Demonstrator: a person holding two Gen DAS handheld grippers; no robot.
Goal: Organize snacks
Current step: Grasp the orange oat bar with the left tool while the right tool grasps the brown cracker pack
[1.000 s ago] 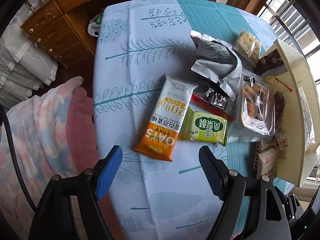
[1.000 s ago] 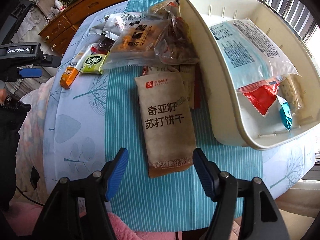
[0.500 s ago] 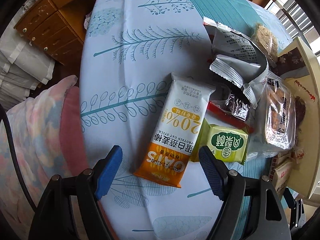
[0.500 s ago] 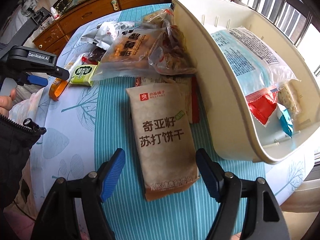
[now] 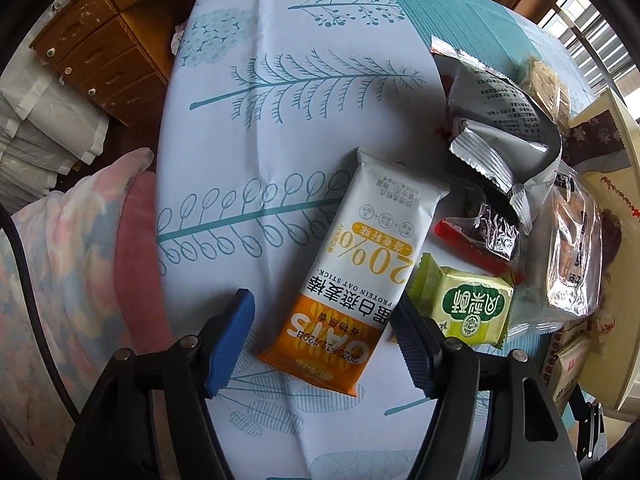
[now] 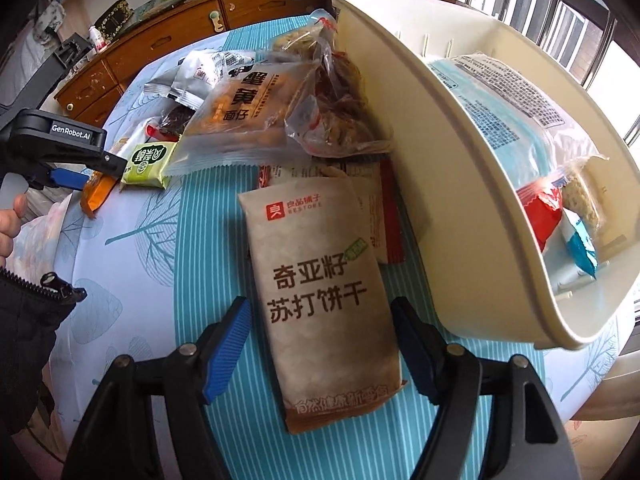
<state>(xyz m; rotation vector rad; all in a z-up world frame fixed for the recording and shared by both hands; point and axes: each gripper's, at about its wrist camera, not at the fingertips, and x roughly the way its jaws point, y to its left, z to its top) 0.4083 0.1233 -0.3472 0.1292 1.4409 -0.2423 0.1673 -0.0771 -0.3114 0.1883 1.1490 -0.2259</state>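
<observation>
An orange and white oat bar lies on the leaf-print tablecloth. My left gripper points straight down over its orange end, jaws closing, with the bar between them and a small gap at the left pad. It also shows as the left gripper over the oat bar. A brown cracker packet lies between the closing jaws of my right gripper, pads not pressing it. Beside it stands a cream bin holding a blue-white packet and a red packet.
A green packet, silver packets and a clear noodle-snack bag are piled between the bar and the bin. Wooden drawers stand beyond the table, pink bedding lies at its left edge. A person's dark sleeve is at left.
My left gripper has sunk toward the oat bar, which now sits between narrower jaws. The right gripper tilted slightly over the cracker packet and its jaws narrowed.
</observation>
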